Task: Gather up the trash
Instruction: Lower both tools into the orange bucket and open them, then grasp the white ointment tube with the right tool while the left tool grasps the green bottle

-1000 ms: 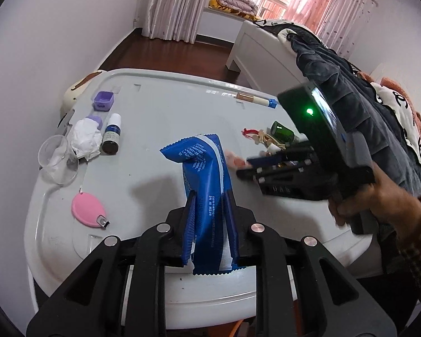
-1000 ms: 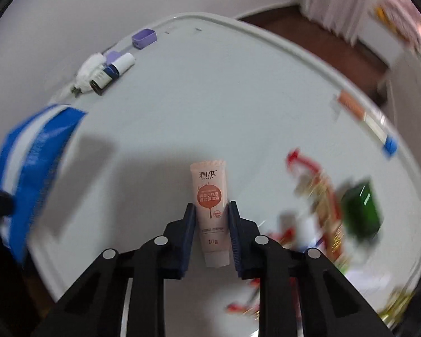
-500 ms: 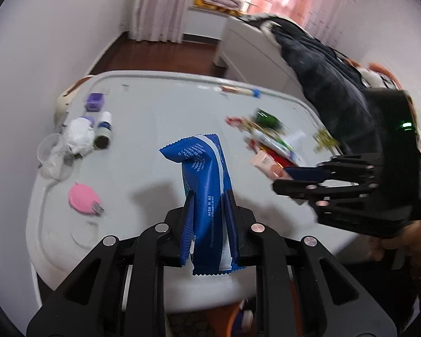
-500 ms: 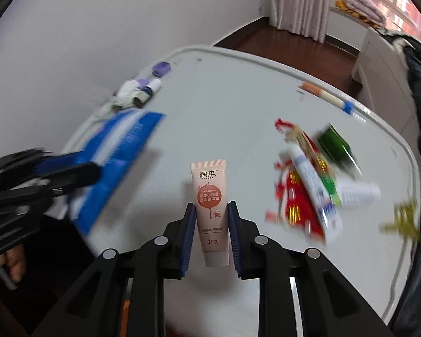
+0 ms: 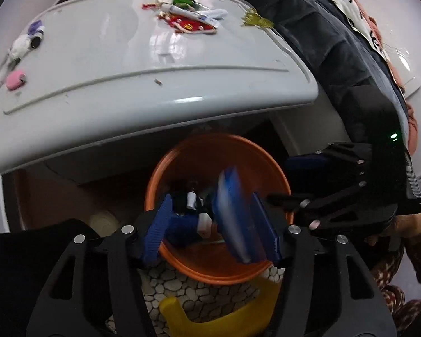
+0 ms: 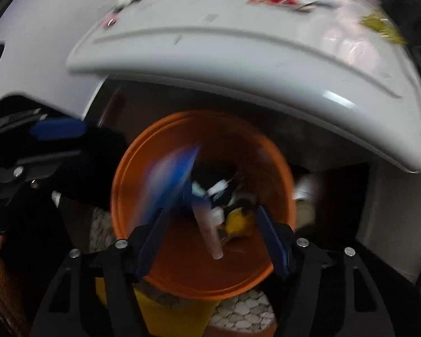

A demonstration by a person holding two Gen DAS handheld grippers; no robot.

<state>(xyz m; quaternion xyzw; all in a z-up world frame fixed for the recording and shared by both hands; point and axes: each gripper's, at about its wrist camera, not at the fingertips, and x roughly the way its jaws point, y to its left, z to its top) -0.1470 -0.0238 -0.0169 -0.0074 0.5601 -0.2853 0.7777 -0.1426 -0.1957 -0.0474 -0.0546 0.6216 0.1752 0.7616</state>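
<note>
Left wrist: both tools, left (image 5: 210, 224) and right (image 6: 210, 241), just opened, wrapper (image 5: 233, 219) and tube (image 6: 209, 233) dropping into bin (image 5: 165, 168).

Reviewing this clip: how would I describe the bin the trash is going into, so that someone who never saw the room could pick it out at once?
Start at the white table; on the floor just below its near edge stands a round orange bin, with both tongs over its mouth. It already holds scraps, and a blue wrapper is at its opening. Its bright orange rim sets it apart from the yellow thing beside it on the pebble-patterned mat.
</note>
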